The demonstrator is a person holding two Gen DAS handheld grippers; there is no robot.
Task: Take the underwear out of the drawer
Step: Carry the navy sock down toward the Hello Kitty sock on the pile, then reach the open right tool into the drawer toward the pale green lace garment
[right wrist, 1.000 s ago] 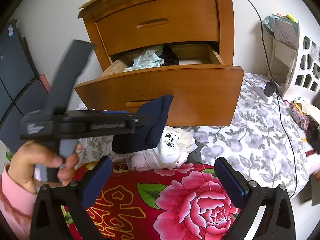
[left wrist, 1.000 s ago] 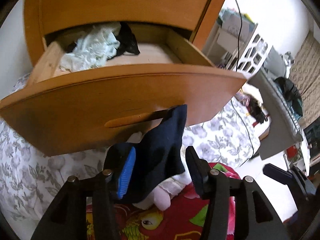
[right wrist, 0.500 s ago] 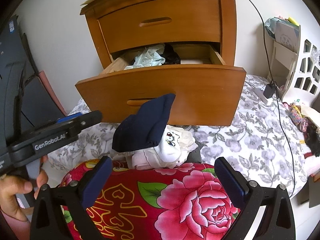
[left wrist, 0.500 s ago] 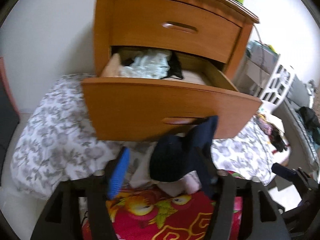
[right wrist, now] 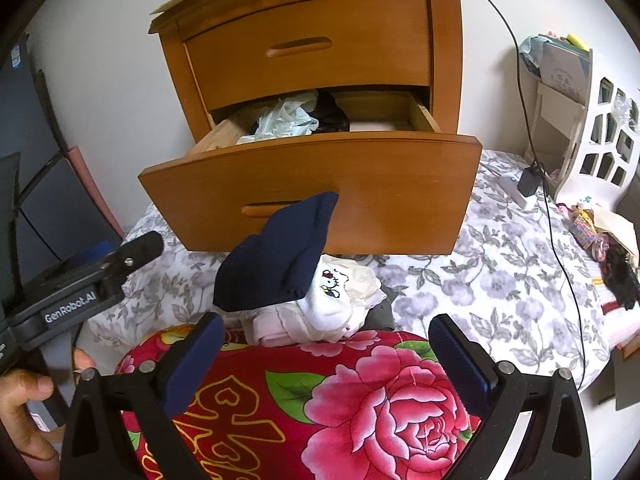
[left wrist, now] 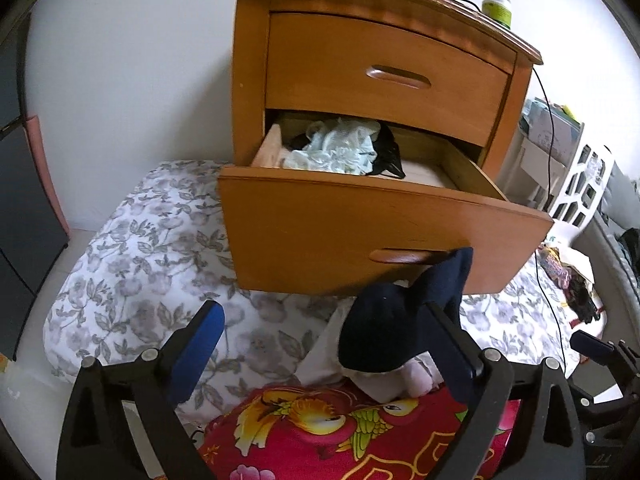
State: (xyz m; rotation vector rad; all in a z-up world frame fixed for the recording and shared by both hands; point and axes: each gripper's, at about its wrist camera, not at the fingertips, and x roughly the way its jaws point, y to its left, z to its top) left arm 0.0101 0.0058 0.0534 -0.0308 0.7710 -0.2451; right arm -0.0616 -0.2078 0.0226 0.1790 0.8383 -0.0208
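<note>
The lower drawer [left wrist: 360,240] [right wrist: 320,184] of the wooden nightstand stands pulled out. Inside it lie crumpled pale mint underwear [left wrist: 340,152] [right wrist: 286,120] and a black piece [left wrist: 386,152] [right wrist: 330,116]. Navy underwear [left wrist: 400,320] [right wrist: 280,260] rests on top of a small pile of white and pink garments [right wrist: 332,300] on the bed, below the drawer front. My left gripper [left wrist: 324,316] [right wrist: 146,245] is open and its jaws are still opening; nothing is pressed between the pads, and the navy piece lies beyond its right finger. My right gripper [right wrist: 326,328] hangs open and empty over the pile.
A red flowered quilt [right wrist: 360,400] lies nearest me on a grey-leaf bedsheet [right wrist: 500,272]. A black cable [right wrist: 532,152] runs down from the nightstand top to a charger [right wrist: 528,182]. At the right stand a white cut-out shelf [right wrist: 600,140] and some clutter. A green-labelled bottle [left wrist: 496,6] stands on the nightstand.
The left gripper's jaws spread and let go of the navy underwear, which stays on the pile. The left gripper drew back to the left. The right gripper kept still.
</note>
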